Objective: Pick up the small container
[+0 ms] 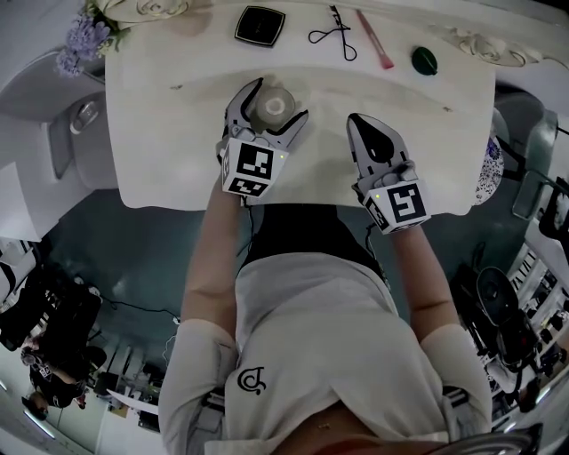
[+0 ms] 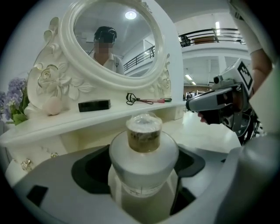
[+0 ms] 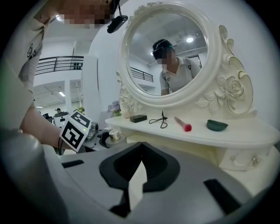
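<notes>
The small container (image 1: 271,107) is a squat white jar with a clear cap over a brownish top, and it stands upright on the white vanity table (image 1: 169,151). My left gripper (image 1: 279,98) has its jaws spread wide on both sides of the jar. In the left gripper view the jar (image 2: 143,148) fills the middle, and the dark pads (image 2: 89,173) stand beside it without pressing it. My right gripper (image 1: 360,123) hovers to the right of the jar with its jaws together and nothing in them. From the right gripper view the jar (image 3: 114,135) appears far off to the left.
On the raised back shelf lie a black compact (image 1: 260,25), an eyelash curler (image 1: 336,35), a pink stick (image 1: 375,40) and a green dish (image 1: 425,59). Purple flowers (image 1: 84,40) stand at the back left. An oval mirror (image 2: 116,39) rises behind the shelf.
</notes>
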A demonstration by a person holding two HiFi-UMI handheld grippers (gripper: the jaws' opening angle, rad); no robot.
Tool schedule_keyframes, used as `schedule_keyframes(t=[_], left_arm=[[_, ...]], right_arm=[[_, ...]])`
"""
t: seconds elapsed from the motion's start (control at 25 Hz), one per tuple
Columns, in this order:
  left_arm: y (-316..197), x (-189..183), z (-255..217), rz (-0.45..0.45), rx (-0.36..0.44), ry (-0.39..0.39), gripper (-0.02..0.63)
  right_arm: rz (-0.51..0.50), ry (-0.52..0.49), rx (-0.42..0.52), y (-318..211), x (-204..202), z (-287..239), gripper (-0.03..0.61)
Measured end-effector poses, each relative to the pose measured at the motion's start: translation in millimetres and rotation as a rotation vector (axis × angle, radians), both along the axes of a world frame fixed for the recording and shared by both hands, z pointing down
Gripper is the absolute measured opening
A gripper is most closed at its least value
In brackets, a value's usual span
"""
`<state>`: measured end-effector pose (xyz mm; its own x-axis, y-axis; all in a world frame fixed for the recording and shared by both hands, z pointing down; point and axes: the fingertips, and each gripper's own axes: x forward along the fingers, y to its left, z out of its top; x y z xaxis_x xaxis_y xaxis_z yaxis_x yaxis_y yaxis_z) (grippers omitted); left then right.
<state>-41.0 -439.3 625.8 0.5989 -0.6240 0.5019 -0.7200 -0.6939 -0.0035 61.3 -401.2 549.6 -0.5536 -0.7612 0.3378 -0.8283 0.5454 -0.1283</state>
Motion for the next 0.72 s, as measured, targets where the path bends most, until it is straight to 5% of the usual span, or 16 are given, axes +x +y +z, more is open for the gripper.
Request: schedule_keyframes(t=[0.16, 0.72], left_arm=[[-1.5, 4.0, 2.1, 0.01, -0.014, 0.005, 0.353], [12.2, 2.5, -34.1, -0.018, -0.001, 0.032, 0.35]], right_arm=[[0.001, 0.007, -0.006, -2.1, 4.0, 3.2, 0.007], [0.011, -0.012, 0.015, -1.6, 7.5, -20.0, 0.007]])
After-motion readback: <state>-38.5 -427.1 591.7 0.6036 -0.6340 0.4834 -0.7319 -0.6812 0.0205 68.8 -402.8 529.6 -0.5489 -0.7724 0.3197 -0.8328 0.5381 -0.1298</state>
